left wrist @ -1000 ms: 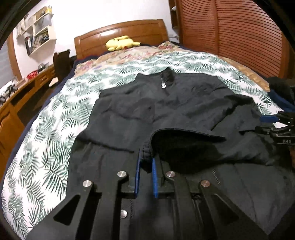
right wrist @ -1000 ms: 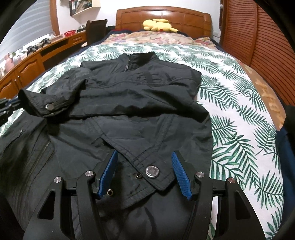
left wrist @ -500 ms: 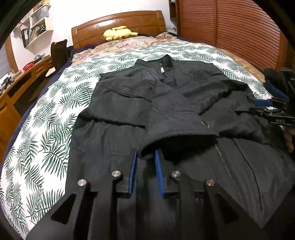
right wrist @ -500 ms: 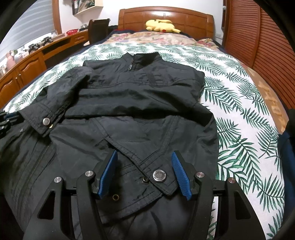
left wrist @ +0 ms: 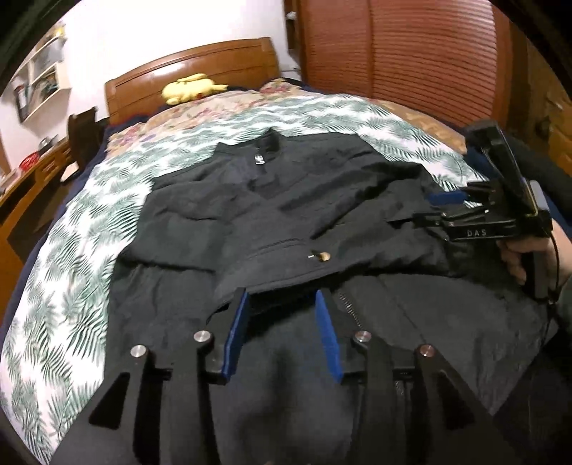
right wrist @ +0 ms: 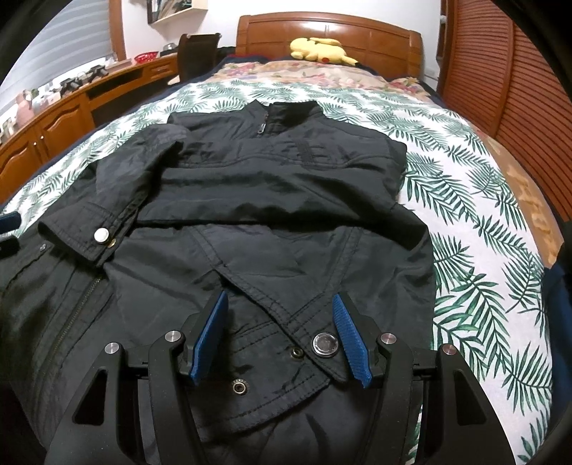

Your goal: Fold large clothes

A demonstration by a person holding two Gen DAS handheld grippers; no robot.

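Note:
A black jacket (left wrist: 286,200) lies front up on the bed, collar toward the headboard; it also shows in the right wrist view (right wrist: 271,193). Both sleeves are folded across its chest. The left sleeve cuff (left wrist: 293,268) lies just in front of my left gripper (left wrist: 282,304), which is open and empty. My right gripper (right wrist: 279,307) is open over the right sleeve cuff (right wrist: 304,339) with its snap button. The right gripper also shows in the left wrist view (left wrist: 443,204) at the jacket's right edge.
The bed has a palm-leaf cover (right wrist: 482,250) and a wooden headboard (right wrist: 329,32) with a yellow plush toy (right wrist: 318,48). A wooden desk (right wrist: 71,103) runs along the left. A slatted wooden wardrobe (right wrist: 518,89) stands on the right.
My left gripper has opened and let go of the left sleeve cuff, which now lies flat across the jacket. My right gripper stays open over the other cuff.

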